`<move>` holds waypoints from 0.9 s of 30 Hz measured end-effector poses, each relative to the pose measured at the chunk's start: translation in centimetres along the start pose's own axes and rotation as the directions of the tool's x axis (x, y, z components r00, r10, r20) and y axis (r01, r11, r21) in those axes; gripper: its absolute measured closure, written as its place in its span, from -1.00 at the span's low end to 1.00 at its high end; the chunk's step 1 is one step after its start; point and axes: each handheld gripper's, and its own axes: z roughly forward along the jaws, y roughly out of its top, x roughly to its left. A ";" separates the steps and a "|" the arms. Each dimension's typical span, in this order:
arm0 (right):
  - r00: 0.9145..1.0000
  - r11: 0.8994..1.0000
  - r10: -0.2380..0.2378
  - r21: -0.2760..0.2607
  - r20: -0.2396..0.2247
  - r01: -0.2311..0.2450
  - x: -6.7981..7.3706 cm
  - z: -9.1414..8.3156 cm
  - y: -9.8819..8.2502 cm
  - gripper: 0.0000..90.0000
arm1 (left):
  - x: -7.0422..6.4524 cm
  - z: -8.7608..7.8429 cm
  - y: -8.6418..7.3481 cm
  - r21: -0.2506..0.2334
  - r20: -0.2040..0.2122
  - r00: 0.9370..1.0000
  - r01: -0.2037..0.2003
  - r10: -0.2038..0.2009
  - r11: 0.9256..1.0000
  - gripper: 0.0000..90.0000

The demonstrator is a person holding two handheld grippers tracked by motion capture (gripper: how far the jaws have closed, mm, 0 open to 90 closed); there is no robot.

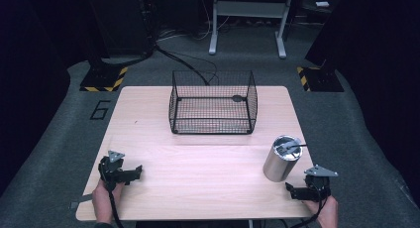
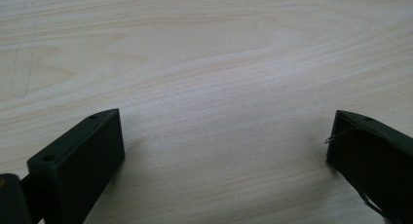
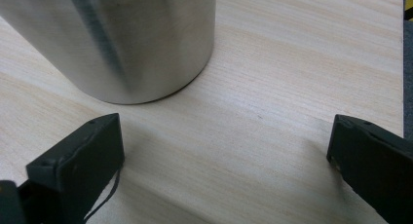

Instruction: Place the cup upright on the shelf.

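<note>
1. Pale wood tabletop (image 1: 198,158) carries everything.
2. Black wire basket (image 1: 213,103) sits at the far middle, open-topped, probably the destination.
3. Steel cup (image 1: 282,158) stands upright near the right edge, perhaps holding something dark.
4. Right gripper (image 1: 297,192) rests just beside it, jaws wide, empty.
5. Left gripper (image 1: 132,173) waits well apart, jaws wide, empty.

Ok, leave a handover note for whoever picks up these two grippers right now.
Left gripper: open, holding nothing, low over bare wood at the table's near left.
Right gripper: open, holding nothing, at the near right, just short of the steel canister, not touching it.
The canister stands upright on the table. Wire basket sits at the far middle.
Done: nothing gripped or moved.
Left: probably grasp the canister; the basket looks a likely destination.
</note>
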 end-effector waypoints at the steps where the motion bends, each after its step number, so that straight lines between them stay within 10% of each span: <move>1: 1.000 1.000 0.000 0.000 0.000 0.000 0.0 0.0 0.0 -1.00 | 0.0 0.0 0.0 0.000 0.000 1.000 0.000 0.000 1.000 -0.99; 27: 0.999 0.999 0.034 -0.028 -0.038 -0.035 1.9 -1.6 1.8 -1.00 | 0.0 0.0 0.0 0.001 0.000 1.000 0.002 -0.002 1.000 -0.99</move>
